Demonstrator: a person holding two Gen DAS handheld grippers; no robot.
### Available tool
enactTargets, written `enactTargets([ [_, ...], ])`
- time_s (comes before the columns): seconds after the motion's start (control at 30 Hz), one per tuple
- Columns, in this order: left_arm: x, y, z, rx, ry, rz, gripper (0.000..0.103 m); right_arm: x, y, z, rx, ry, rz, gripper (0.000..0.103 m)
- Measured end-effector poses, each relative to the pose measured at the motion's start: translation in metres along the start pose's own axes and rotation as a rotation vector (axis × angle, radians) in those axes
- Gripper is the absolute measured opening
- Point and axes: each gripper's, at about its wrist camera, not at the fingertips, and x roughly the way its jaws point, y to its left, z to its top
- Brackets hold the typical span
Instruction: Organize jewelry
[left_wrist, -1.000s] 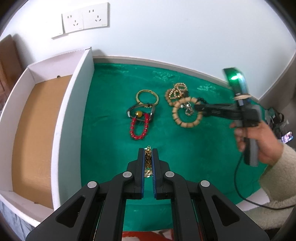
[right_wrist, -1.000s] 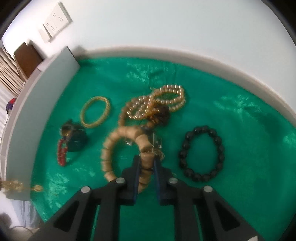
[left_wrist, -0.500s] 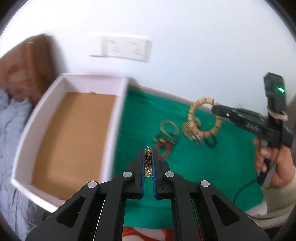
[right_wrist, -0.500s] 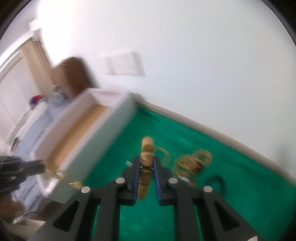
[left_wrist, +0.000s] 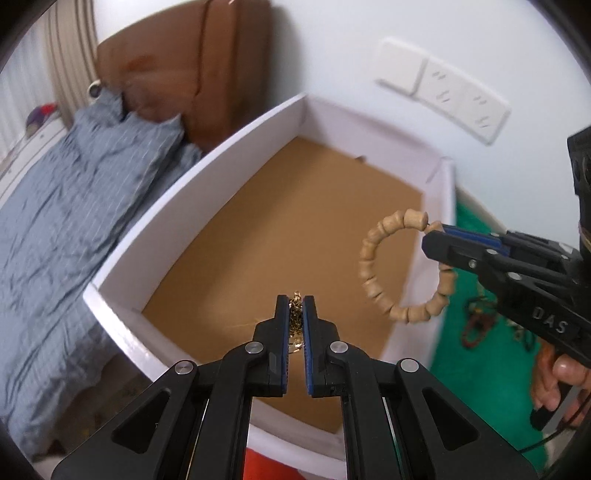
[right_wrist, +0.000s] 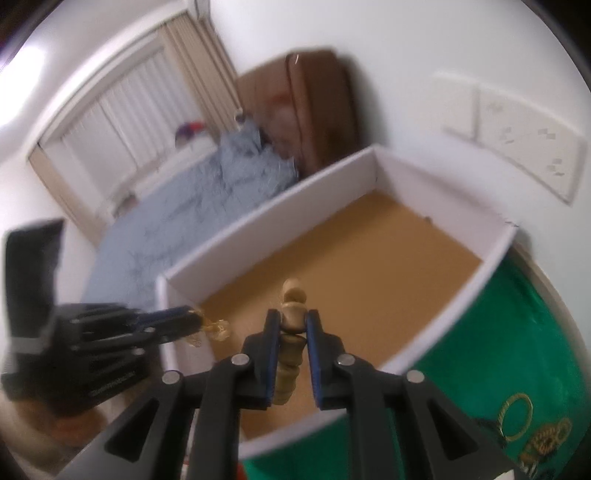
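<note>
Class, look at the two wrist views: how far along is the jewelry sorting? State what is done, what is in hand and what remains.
Done: nothing shows in the white box yet; its brown floor is bare. In hand: the left tongs grip a gold chain, and the right tongs grip a wooden bead bracelet, both above the box. Left: release both, then fetch the pieces lying on the green cloth, such as the gold bangle.

2 grippers (left_wrist: 295, 306) (right_wrist: 290, 325), 1 box (left_wrist: 155, 221), 1 wood-bead bracelet (left_wrist: 369, 258).

box (left_wrist: 122, 280) on table, left of cloth (left_wrist: 476, 332) | bed (left_wrist: 55, 221) left of box | both tools over box, right tool (left_wrist: 430, 236) right of left tool (left_wrist: 295, 314) | loose jewelry (right_wrist: 517, 413) on cloth
</note>
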Motion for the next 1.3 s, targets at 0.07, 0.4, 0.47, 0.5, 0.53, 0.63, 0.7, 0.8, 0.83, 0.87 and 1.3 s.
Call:
enactTargets([
  [0.07, 0.013, 0.009, -0.006, -0.01, 0.02, 0.015, 0.004, 0.017, 0.005, -0.002, -0.022, 0.025, -0.027, 0.015],
  [0.4, 0.032, 0.01, -0.021, -0.024, 0.062, 0.031, 0.025, 0.021, 0.023, -0.006, -0.069, 0.014, -0.21, 0.066],
  [0.47, 0.033, 0.008, -0.02, -0.025, 0.049, 0.045, 0.05, 0.005, 0.027, -0.005, -0.079, -0.021, -0.272, 0.066],
  [0.5, 0.031, 0.007, -0.021, -0.024, 0.034, 0.052, 0.06, -0.001, 0.027, -0.003, -0.083, -0.034, -0.296, 0.066],
  [0.53, 0.029, 0.005, -0.021, -0.02, 0.023, 0.054, 0.066, -0.007, 0.028, -0.003, -0.087, -0.045, -0.319, 0.066],
  [0.63, 0.025, -0.001, -0.021, -0.006, 0.0, 0.054, 0.077, -0.027, 0.03, -0.003, -0.098, -0.071, -0.385, 0.066],
  [0.7, 0.023, -0.006, -0.022, 0.011, -0.019, 0.063, 0.083, -0.04, 0.029, -0.003, -0.098, -0.08, -0.419, 0.066],
  [0.8, 0.019, -0.016, -0.023, 0.047, -0.039, 0.087, 0.086, -0.058, 0.027, -0.004, -0.086, -0.093, -0.456, 0.066],
  [0.83, 0.018, -0.019, -0.024, 0.058, -0.042, 0.088, 0.086, -0.065, 0.026, -0.005, -0.079, -0.097, -0.469, 0.066],
  [0.87, 0.018, -0.023, -0.024, 0.07, -0.044, 0.09, 0.086, -0.07, 0.024, -0.005, -0.074, -0.1, -0.477, 0.066],
  [1.3, 0.012, -0.052, -0.025, 0.173, -0.091, 0.116, 0.087, -0.111, 0.004, -0.015, -0.023, -0.122, -0.626, 0.066],
])
